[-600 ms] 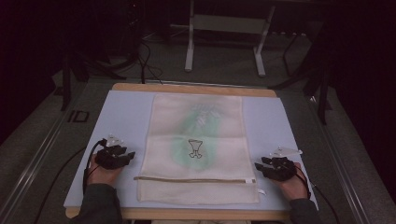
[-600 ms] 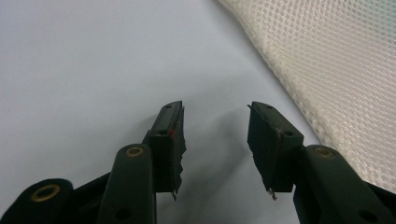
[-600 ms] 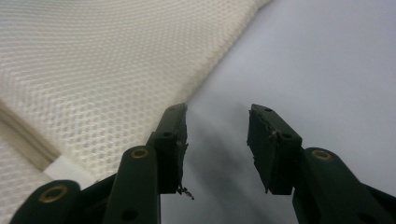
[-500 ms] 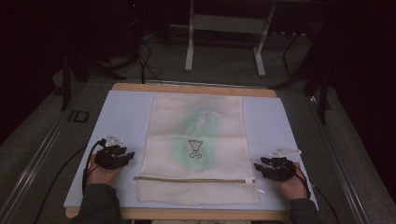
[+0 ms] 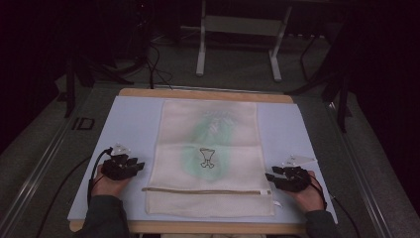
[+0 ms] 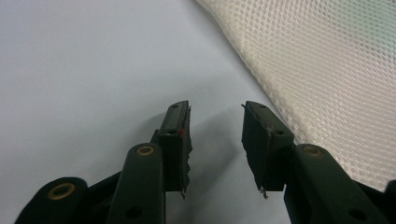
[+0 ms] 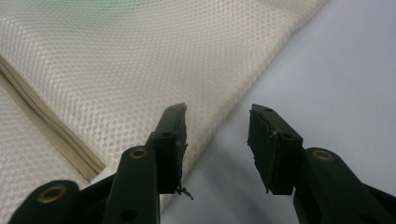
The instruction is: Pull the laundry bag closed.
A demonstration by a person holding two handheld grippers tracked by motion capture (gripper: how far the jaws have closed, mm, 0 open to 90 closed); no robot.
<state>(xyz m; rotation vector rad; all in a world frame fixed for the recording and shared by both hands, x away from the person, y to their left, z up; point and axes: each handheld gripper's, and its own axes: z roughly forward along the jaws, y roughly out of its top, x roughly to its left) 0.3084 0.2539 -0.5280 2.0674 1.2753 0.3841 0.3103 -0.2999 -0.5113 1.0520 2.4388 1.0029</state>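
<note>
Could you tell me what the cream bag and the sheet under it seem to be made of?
The cream bag looks like a synthetic mesh fabric, matte: the gripper views show a regular honeycomb weave, and something green shows faintly through it. The sheet beneath seems smooth, matte pale blue-grey plastic or card, without visible texture; which one is unclear.
</note>
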